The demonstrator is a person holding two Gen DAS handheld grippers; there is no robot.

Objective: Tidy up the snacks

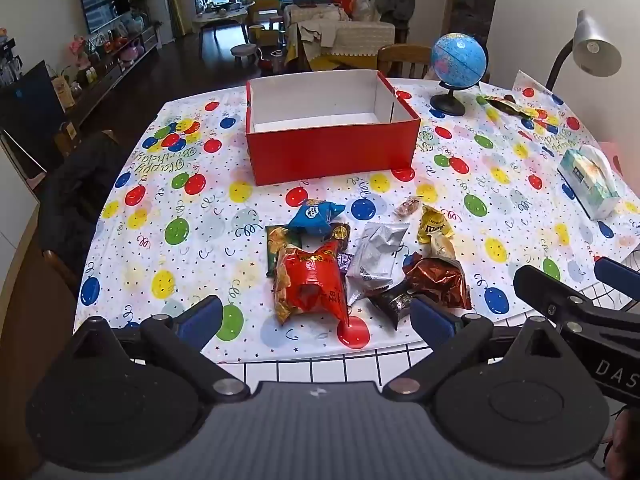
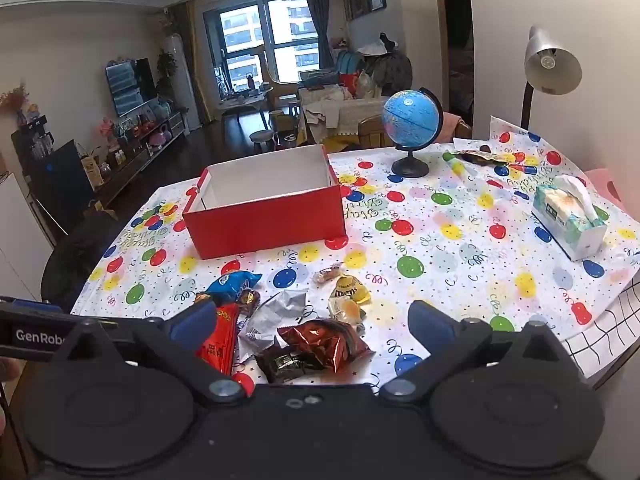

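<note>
A pile of snack packets lies near the table's front edge: a red packet point(image 1: 310, 286), a blue one point(image 1: 314, 216), a silver one point(image 1: 376, 256), a yellow one point(image 1: 434, 228) and a brown foil one point(image 1: 438, 280). An open, empty red box point(image 1: 332, 148) stands behind them. My left gripper point(image 1: 316, 318) is open just in front of the red packet. My right gripper point(image 2: 312, 326) is open above the brown foil packet point(image 2: 324, 346); it also shows in the left wrist view point(image 1: 568, 284). The box also shows in the right wrist view point(image 2: 266, 216).
A blue globe point(image 1: 458, 60), a tissue pack point(image 1: 590, 180) and a desk lamp point(image 1: 592, 50) stand at the right. Another packet point(image 1: 506, 106) lies at the far right. A dark chair point(image 1: 76, 200) stands at the left. The balloon tablecloth point(image 1: 160, 208) covers the table.
</note>
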